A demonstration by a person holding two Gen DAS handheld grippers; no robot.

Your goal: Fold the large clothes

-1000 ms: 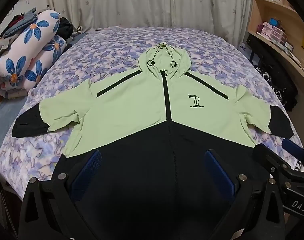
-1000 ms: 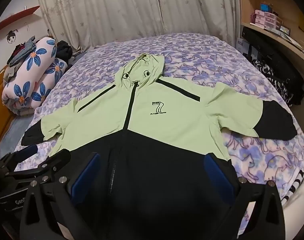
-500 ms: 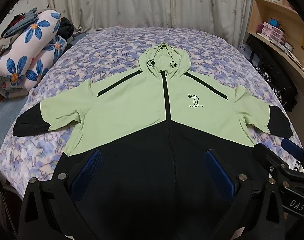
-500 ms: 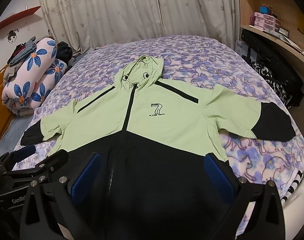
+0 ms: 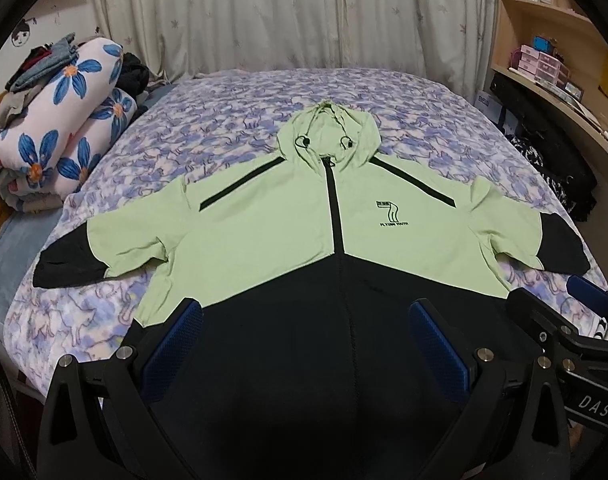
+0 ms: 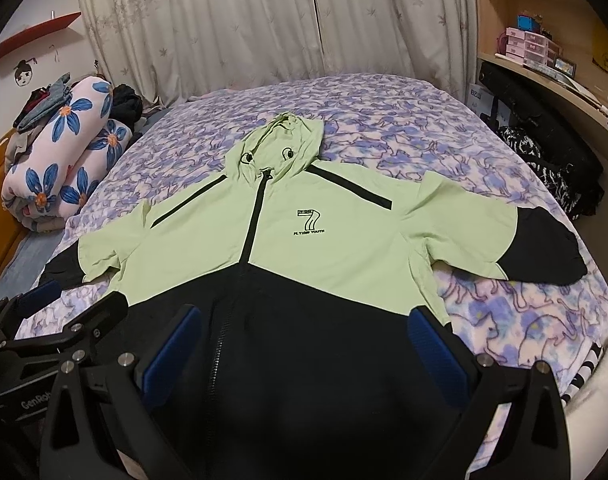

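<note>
Your bed, covered in a purple print, carries the green-and-black hooded jacket spread flat, zipped, sleeves out. You hold the left gripper and right gripper spread wide above its black hem, grasping nothing.

We see the hooded jacket lying flat on the bed, front side up, with the hood toward the curtains behind the bed. The sleeves spread to both sides. The rolled quilt lies left of the bed, and the shelves stand at the right.
</note>
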